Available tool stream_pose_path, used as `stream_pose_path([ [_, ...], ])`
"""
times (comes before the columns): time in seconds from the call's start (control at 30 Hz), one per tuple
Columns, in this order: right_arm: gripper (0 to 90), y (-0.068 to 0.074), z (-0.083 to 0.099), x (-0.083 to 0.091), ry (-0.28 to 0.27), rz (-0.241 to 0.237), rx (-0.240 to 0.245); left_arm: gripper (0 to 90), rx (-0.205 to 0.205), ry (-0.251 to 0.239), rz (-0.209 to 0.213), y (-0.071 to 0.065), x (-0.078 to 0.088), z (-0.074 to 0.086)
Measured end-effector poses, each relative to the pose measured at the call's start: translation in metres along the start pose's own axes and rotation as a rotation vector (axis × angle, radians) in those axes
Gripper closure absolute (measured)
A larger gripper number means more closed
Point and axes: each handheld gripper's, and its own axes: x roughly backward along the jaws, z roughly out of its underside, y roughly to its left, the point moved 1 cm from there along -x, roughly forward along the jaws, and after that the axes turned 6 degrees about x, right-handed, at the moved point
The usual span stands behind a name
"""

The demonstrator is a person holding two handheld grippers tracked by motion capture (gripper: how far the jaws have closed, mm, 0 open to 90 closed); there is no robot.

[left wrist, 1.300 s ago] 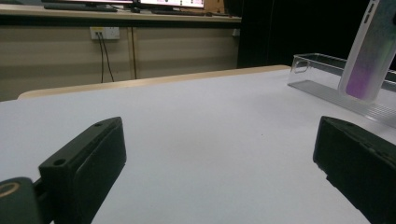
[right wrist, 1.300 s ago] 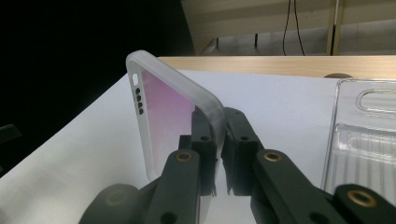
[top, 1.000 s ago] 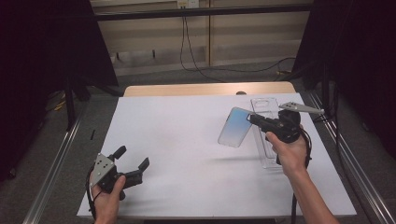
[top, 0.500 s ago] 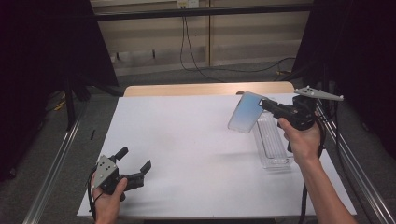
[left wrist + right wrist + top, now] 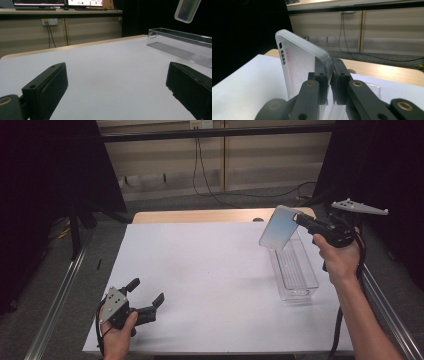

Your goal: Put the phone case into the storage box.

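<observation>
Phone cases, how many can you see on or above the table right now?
1: the phone case is pinched in the right gripper, above the clear tray's far end.

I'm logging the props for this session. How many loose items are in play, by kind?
Translucent phone case: 1, gripped by the right tool
Clear plastic tray: 1, on the table
Total: 2

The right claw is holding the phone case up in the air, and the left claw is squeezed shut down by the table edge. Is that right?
Not quite. The left claw is open, not squeezed shut: the left gripper view shows its two black jaws far apart with bare white table between them. The rest holds: the right claw grips the phone case in the air, above the clear plastic bin.
</observation>
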Motion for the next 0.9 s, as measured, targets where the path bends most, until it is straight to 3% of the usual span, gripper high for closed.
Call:
stream_pose_path([
  [0.2,84.2,-0.015,0.000,-0.002,0.005,0.042,0.025,3.9,0.003,0.010,0.002,0.000,-0.002,0.001],
  [0.43,84.2,-0.029,0.006,-0.007,0.013,0.071,0.021,3.9,-0.004,0.015,0.004,0.000,-0.002,0.001],
  [0.9,84.1,-0.055,0.014,-0.031,0.042,0.128,0.067,3.9,-0.020,0.013,0.004,-0.002,-0.003,0.001],
])
